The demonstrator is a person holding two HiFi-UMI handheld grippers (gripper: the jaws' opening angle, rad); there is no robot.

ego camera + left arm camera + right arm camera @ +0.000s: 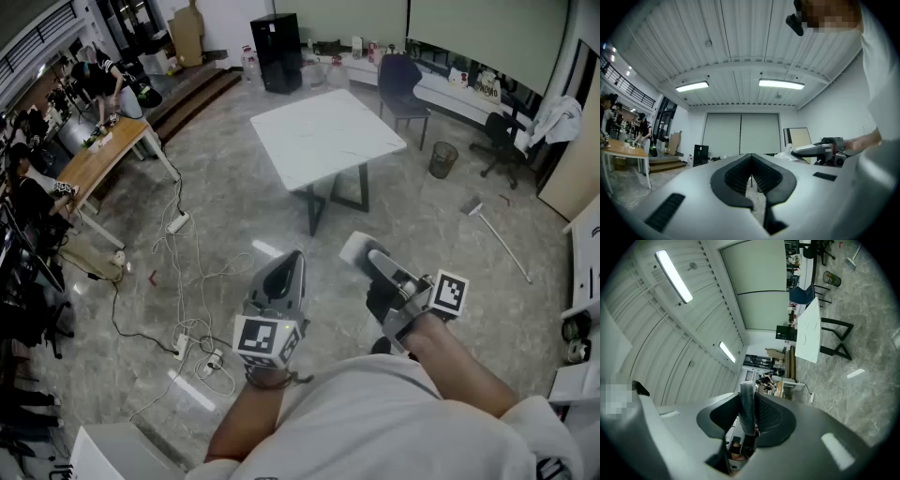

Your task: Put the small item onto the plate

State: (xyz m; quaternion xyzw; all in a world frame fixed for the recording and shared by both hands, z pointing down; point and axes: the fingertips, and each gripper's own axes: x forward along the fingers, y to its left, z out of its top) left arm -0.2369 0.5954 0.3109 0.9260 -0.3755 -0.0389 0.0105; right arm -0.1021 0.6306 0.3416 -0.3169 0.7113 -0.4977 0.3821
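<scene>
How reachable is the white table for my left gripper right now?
Probably not reachable yet. The white table stands well ahead of the left gripper, across a stretch of floor. Nothing seems to block the way, but walking closer looks necessary.

The light-grey plastic left hand-held gripper [286,265] has black ribbed pads and a cube of black-and-white square markers. The grey-and-black right hand-held gripper [377,261] carries the same pattern. The pale grey flat small item [357,247] is plain. The square white-topped bench [328,131] has black legs. The tiled floor [441,244] is marbled grey.
</scene>
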